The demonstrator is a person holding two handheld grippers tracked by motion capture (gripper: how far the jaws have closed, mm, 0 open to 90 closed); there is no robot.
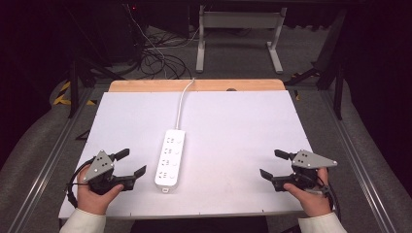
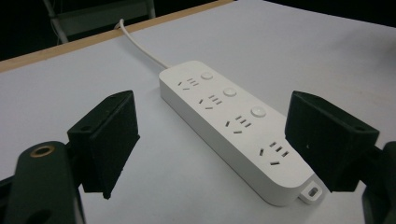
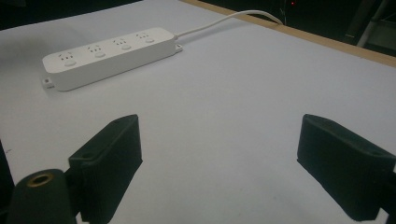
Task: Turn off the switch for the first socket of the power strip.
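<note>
A white power strip (image 1: 170, 158) with several sockets and round buttons lies flat near the middle of the white table, its cord (image 1: 182, 104) running off the far edge. My left gripper (image 1: 130, 163) rests at the front left, open, its jaws pointing toward the strip's near end (image 2: 261, 154) with nothing between them. My right gripper (image 1: 272, 164) rests at the front right, open and empty, well apart from the strip (image 3: 107, 55). In the right gripper view the cord (image 3: 224, 21) curves off toward the wooden edge.
The white table surface (image 1: 233, 126) has a wooden strip (image 1: 145, 86) along its far edge. Beyond it stand a white table frame (image 1: 238, 29) and a tangle of cables (image 1: 155, 58) on the floor. Metal rails (image 1: 53, 150) run along both sides.
</note>
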